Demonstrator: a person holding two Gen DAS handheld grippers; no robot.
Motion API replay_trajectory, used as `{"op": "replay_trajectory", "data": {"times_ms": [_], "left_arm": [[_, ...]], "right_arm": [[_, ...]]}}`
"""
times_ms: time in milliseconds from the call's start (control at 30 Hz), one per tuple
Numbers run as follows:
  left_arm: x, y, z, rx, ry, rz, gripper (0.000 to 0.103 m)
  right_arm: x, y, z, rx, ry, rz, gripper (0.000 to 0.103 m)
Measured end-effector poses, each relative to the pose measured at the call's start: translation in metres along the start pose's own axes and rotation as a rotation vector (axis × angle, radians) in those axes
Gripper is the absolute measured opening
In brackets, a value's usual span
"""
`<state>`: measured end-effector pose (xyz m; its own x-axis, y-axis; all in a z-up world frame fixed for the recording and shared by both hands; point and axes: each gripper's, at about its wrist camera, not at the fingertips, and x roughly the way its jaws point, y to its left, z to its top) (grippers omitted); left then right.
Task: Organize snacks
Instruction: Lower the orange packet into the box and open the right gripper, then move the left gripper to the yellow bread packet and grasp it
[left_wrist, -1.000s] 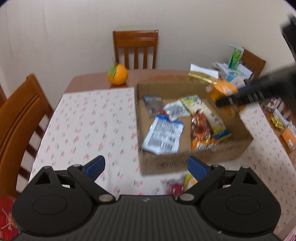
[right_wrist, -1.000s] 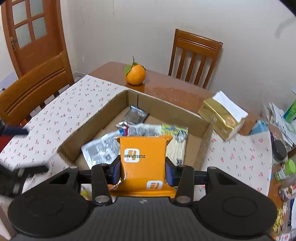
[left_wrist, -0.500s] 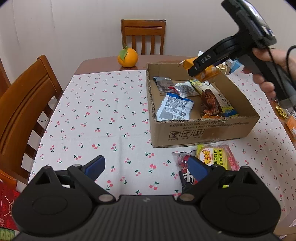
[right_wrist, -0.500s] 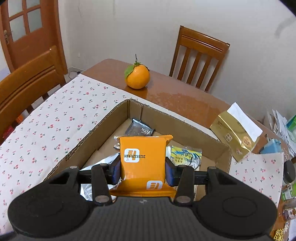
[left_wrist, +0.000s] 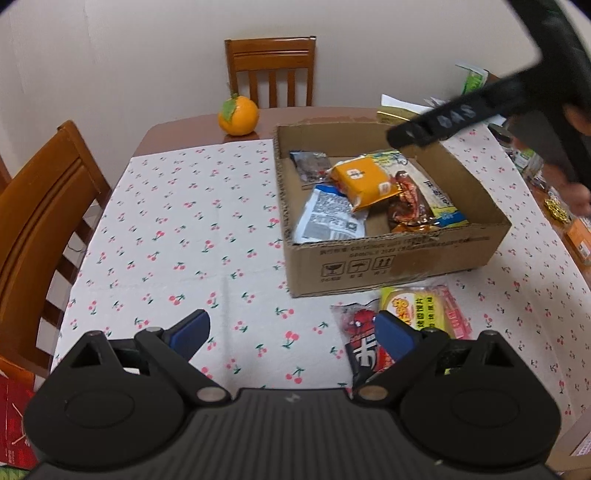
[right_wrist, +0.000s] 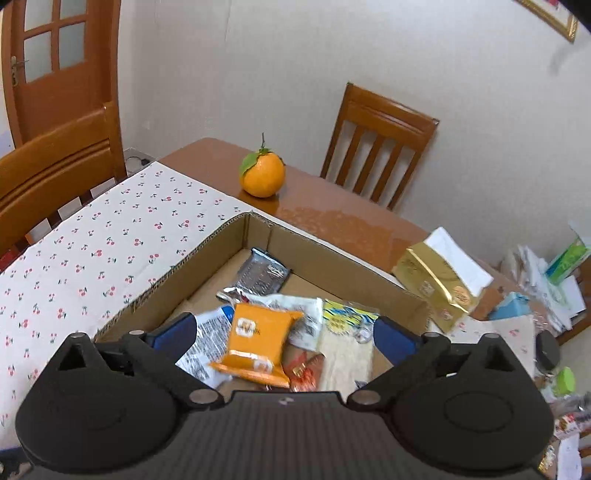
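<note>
A cardboard box (left_wrist: 399, 258) on the cherry-print tablecloth holds several snack packets. An orange packet (left_wrist: 364, 181) lies on top of them; it also shows in the right wrist view (right_wrist: 258, 343). My right gripper (right_wrist: 284, 332) is open and empty above the box (right_wrist: 177, 273); in the left wrist view it shows over the box's far right corner (left_wrist: 443, 123). My left gripper (left_wrist: 291, 332) is open and empty above the tablecloth in front of the box. A red-and-black packet (left_wrist: 360, 343) and a yellow packet (left_wrist: 424, 310) lie there, by its right finger.
An orange fruit (left_wrist: 238, 116) sits on the bare wooden table at the back. Wooden chairs stand at the far side (left_wrist: 271, 70) and the left (left_wrist: 40, 206). A gold bag (right_wrist: 439, 280), papers and small jars crowd the table's right side.
My right gripper opened and let go of the orange packet, which now lies in the box. My left gripper stayed open low over the tablecloth near the two loose packets.
</note>
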<state>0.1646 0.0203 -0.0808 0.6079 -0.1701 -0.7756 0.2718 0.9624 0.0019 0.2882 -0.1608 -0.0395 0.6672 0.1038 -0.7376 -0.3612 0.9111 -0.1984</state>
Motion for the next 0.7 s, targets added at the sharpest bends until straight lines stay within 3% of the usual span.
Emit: {"op": "replay_trajectory", "data": {"times_ms": [267,700], "left_arm": [[0.008,-0.017,0.006,0.047,0.007,-0.037,0.096],[0.026,-0.062,0.004,0.166,0.056,-0.145,0.096]], "right_arm": [[-0.046,-0.008,-0.054,0.079,0.0,-0.036,0.103],[-0.047,-0.01,-0.149,0.163,0.152,-0.076,0.103]]}}
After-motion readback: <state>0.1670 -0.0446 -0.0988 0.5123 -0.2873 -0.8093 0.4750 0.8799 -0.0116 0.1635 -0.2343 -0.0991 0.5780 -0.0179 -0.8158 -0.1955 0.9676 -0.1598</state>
